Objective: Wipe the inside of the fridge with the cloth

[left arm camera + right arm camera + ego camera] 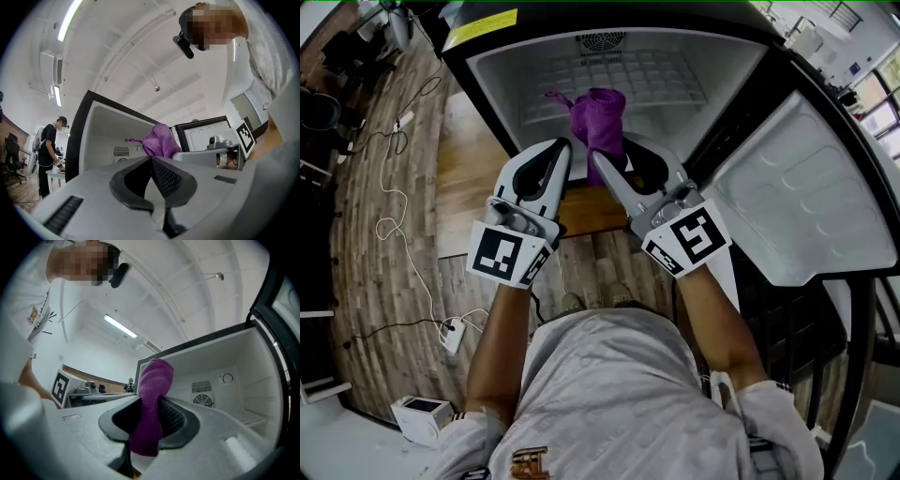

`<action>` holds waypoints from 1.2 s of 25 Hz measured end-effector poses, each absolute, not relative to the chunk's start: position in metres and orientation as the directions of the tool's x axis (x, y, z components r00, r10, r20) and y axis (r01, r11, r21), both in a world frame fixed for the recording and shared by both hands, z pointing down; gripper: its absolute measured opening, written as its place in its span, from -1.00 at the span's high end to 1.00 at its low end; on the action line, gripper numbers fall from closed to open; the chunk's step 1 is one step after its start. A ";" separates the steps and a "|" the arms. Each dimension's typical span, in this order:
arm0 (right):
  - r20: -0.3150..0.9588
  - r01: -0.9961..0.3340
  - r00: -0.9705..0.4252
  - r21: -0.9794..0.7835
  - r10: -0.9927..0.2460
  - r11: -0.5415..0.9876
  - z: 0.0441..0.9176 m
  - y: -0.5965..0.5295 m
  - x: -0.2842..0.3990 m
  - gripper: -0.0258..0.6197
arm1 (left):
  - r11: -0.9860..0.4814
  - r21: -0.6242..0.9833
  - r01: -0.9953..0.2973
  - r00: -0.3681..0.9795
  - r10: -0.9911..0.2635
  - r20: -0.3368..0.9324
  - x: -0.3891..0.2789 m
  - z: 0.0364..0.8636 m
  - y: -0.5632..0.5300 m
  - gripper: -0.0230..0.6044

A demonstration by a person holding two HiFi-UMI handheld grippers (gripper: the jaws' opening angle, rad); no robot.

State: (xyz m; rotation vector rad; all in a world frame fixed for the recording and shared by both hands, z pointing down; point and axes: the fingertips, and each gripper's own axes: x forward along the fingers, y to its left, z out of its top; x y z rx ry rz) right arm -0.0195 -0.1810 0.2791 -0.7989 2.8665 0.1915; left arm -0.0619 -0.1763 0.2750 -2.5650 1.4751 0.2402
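Observation:
The small fridge (502, 66) stands open in front of me, its white inside bare apart from a wire shelf (623, 75). My right gripper (602, 159) is shut on a purple cloth (598, 117), which sticks up past its jaws at the fridge's mouth. In the right gripper view the cloth (151, 399) runs between the closed jaws, with the fridge's back wall and fan grille (202, 399) behind it. My left gripper (562, 147) is just left of the cloth, shut and holding nothing. From the left gripper view the cloth (159, 143) shows beyond the closed jaws.
The fridge door (797, 197) hangs open to the right. A wooden floor with white cables (389, 225), a power strip (452, 335) and a small white box (420, 417) lies to the left. A person (49, 150) stands at a table far off.

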 end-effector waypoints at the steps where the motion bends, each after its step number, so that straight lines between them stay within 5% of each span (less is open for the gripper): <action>1: -0.186 -0.518 -0.848 0.084 -0.497 0.851 0.279 -0.180 -0.020 0.58 | -0.491 -0.069 -0.869 0.493 -0.840 -0.226 -0.063 0.274 -0.176 0.93; 30: -0.162 -0.485 -0.870 0.119 -0.465 0.866 0.284 -0.183 -0.024 0.59 | -0.473 -0.073 -0.878 0.477 -0.855 -0.203 -0.067 0.278 -0.179 0.93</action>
